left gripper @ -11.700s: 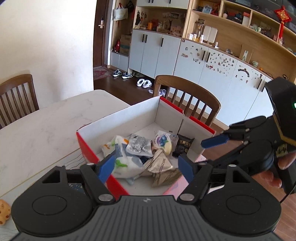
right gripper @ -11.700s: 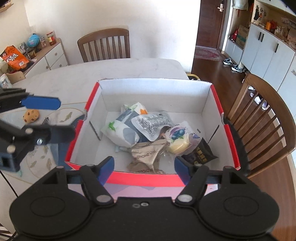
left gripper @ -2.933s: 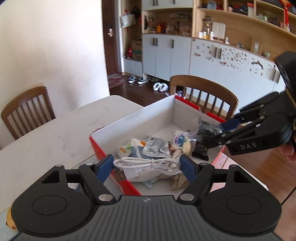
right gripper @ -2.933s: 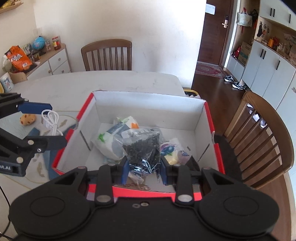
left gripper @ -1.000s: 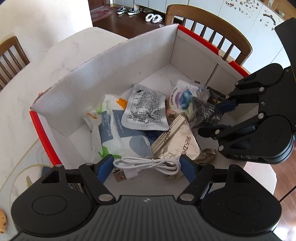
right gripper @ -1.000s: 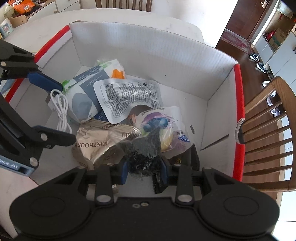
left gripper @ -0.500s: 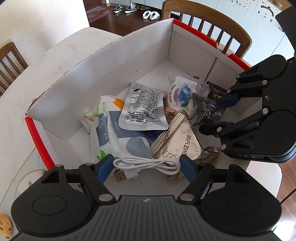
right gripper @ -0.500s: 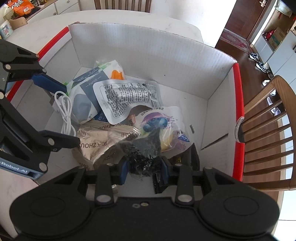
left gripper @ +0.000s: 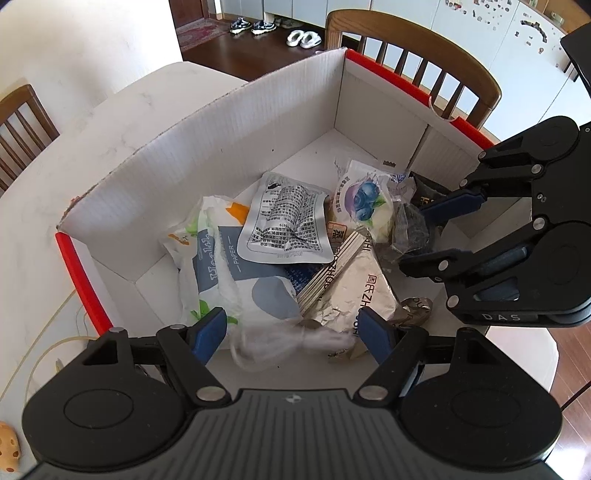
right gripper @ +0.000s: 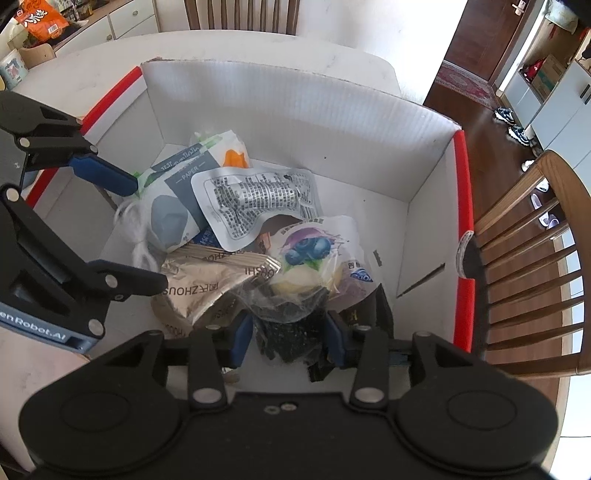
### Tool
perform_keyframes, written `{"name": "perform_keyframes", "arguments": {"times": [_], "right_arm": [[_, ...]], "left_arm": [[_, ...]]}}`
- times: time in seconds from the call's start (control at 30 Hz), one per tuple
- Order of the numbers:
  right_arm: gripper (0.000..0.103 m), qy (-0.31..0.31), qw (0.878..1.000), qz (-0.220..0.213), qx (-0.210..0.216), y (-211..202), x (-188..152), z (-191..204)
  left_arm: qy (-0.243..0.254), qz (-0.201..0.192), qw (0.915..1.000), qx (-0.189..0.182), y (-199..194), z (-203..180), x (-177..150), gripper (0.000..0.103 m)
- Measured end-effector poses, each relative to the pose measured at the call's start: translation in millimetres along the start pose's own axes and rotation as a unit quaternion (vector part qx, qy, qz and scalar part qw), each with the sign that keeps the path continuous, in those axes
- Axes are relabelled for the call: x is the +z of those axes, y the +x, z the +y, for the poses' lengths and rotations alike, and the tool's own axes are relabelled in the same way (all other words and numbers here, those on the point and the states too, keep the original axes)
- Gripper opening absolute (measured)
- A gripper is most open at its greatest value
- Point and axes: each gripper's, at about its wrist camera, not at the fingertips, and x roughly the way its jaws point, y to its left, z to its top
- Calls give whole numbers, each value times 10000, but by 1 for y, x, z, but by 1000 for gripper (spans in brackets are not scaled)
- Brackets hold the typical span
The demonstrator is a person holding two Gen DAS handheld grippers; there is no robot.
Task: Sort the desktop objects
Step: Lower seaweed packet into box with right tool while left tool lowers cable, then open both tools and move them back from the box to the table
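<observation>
Nearest to me, my left gripper (left gripper: pixel 291 332) is spread wide over the near end of the red-edged box (left gripper: pixel 207 122), and the white cable (left gripper: pixel 291 341) is a blurred coil between its tips — I cannot tell whether it touches either finger. My right gripper (right gripper: pixel 290 332) is in the box's opposite corner, its tips partly apart with the clear bag of dark screws (right gripper: pixel 291 332) between them; whether the pads grip it or only flank it, I cannot tell. Just beyond lie the silver foil packet (left gripper: pixel 351 291), the tissue pack (left gripper: pixel 229 266), the grey printed pouch (right gripper: pixel 255 199) on top of it, and the blueberry snack bag (right gripper: pixel 314 254).

The box sits on a pale marble table (right gripper: pixel 258 48). Past its far edge stand wooden chairs (left gripper: pixel 417 55) on dark wood floor — shoes (left gripper: pixel 273 31) by white cabinets (left gripper: pixel 491 40), an orange snack bag (right gripper: pixel 38 18) on a sideboard.
</observation>
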Motion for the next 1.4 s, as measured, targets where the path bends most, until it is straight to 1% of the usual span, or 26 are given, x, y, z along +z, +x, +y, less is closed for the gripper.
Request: {"name": "perform_keyframes", "arguments": {"times": [0.17,0.3,0.43,0.5,0.67,0.77,0.83,0.9,0.97,1.0,1.07,1.17,1.4], "right_arm": [[44,-1,10000,-46,-21,-8,-2,3],[57,5,9999,-149,-37,-17,-3,8],[59,16,9997,-246,-30,-25,-4,8],[65,24,9995,-301,-34,-30,-5,9],[67,-15,9989,-464,-4,-43,-6,9],[71,-13,9986,-537,-9,-48,-6,6],[71,-22,9983,-577,-38,-53,-9,10],[74,-61,9979,-639,-65,-59,-10,12],[75,-101,9972,-722,-132,-64,-10,12],[75,-78,9970,-758,-144,-66,-11,12],[75,32,9966,-809,-131,-71,-11,10],[77,165,9959,-874,-134,-77,-15,8],[81,401,9939,-1028,-49,-89,-26,13]], "left_arm": [[46,-103,9999,-3,-6,-2,0,77],[29,-168,9998,-58,-12,-3,-1,77],[23,-282,9996,-90,-20,-5,-4,77],[14,-342,9994,-105,-24,-6,-6,77],[6,-491,9987,-135,-37,-6,-12,78],[-15,-583,9982,-137,-45,-6,-16,77],[-33,-639,9978,-157,-50,-5,-19,78],[-57,-701,9974,-158,-56,-4,-21,78],[-106,-768,9968,-194,-62,-2,-23,78],[-145,-806,9964,-213,-65,0,-25,78],[-213,-867,9957,-231,-71,3,-27,81],[-304,-1015,9942,-197,-78,6,-32,81],[-446,-1193,9916,-231,-88,15,-43,83]]}}
